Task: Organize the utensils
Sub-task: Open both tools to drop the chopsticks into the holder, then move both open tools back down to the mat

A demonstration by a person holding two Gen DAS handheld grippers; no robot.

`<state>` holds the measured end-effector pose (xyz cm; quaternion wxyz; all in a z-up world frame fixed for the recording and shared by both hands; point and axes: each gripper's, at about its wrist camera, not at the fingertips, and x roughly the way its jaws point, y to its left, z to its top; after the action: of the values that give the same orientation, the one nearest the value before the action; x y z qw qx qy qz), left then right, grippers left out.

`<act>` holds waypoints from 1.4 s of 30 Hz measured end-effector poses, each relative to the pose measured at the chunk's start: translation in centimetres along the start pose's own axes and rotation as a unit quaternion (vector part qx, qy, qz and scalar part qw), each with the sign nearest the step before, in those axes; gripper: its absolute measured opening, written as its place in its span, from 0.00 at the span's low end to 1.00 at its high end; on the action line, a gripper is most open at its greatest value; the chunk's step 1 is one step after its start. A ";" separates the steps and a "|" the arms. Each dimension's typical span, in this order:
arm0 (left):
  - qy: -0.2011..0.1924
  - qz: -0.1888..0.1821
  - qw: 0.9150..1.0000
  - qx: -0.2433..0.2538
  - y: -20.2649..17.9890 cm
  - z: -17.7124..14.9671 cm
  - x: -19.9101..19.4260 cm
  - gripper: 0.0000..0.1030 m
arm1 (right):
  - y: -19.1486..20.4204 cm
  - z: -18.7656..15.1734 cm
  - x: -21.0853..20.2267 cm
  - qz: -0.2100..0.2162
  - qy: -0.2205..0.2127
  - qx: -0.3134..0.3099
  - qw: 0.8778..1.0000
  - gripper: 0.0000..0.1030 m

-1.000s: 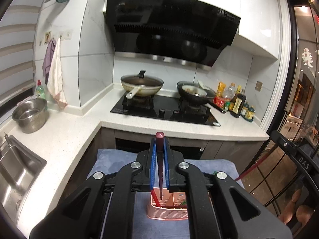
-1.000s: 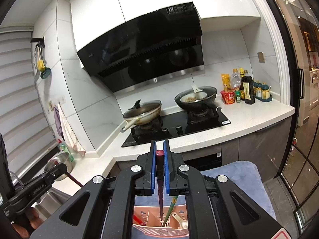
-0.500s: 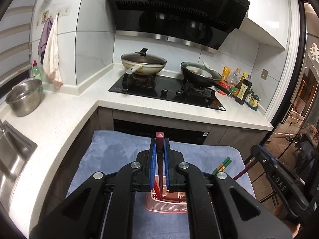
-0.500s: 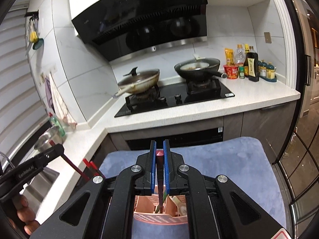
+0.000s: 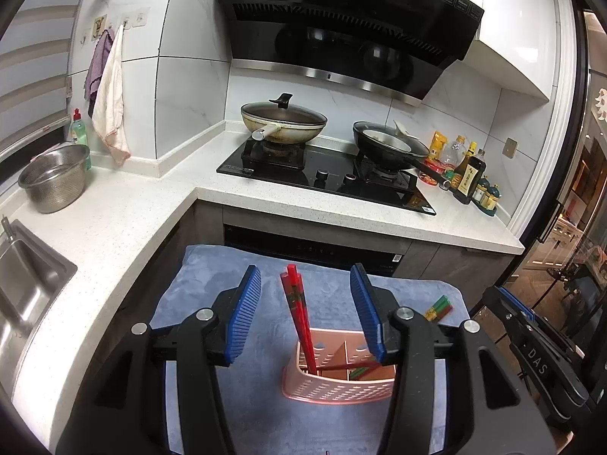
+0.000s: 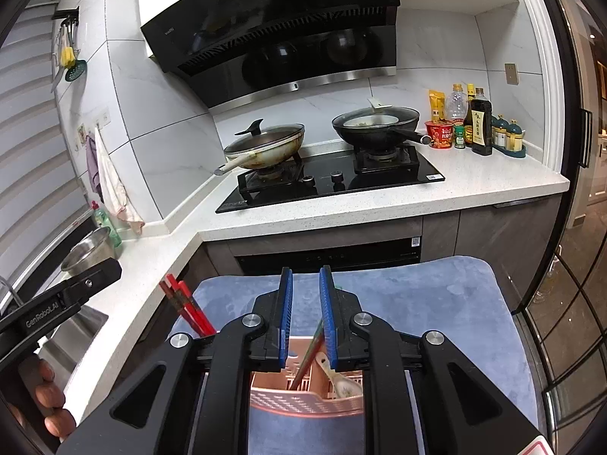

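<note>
A pink perforated utensil basket (image 5: 337,386) stands on a blue cloth (image 5: 212,288). Red chopsticks (image 5: 297,311) stand in its left compartment, leaning left. My left gripper (image 5: 305,313) is open, its blue pads either side of the chopsticks and apart from them. Green-and-red chopsticks (image 5: 438,307) poke out at the right. In the right wrist view, the basket (image 6: 303,394) holds a white ceramic spoon (image 6: 335,377) and greenish chopsticks (image 6: 309,356). My right gripper (image 6: 305,322) is open above the basket with nothing between its pads. The red chopsticks (image 6: 186,307) show at the left.
A white L-shaped counter (image 5: 114,220) carries a black hob (image 5: 326,182) with two pans, a steel bowl (image 5: 53,178), a sink (image 5: 22,288) and sauce bottles (image 5: 468,174). The right gripper's body (image 5: 538,352) is at the right edge.
Both grippers opened and let go of their chopsticks, which now stand in the basket. Both cameras tilted down toward the basket.
</note>
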<state>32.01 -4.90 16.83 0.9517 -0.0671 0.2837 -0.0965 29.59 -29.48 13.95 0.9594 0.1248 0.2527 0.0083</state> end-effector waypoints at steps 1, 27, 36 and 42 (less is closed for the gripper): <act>0.000 0.000 1.000 0.001 0.0 -0.1 -0.2 0.45 | 0.0 -0.2 -0.3 0.001 0.001 0.001 1.000 0.15; 0.035 0.022 0.999 0.025 2.4 -11.0 -6.0 0.46 | 0.8 -13.0 -8.6 0.020 0.065 -0.028 0.997 0.15; 0.077 0.046 0.995 0.038 3.9 -18.9 -6.8 0.45 | 0.8 -24.0 -10.2 0.010 0.149 -0.041 0.988 0.15; 0.117 0.045 0.991 0.036 4.4 -24.4 -7.2 0.45 | 1.2 -28.9 -10.9 0.013 0.187 -0.044 0.981 0.15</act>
<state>13.24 -0.76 -0.48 0.9171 -0.0082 0.3923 -0.0705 6.09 -22.36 -4.82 0.8997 0.0818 0.4253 0.0549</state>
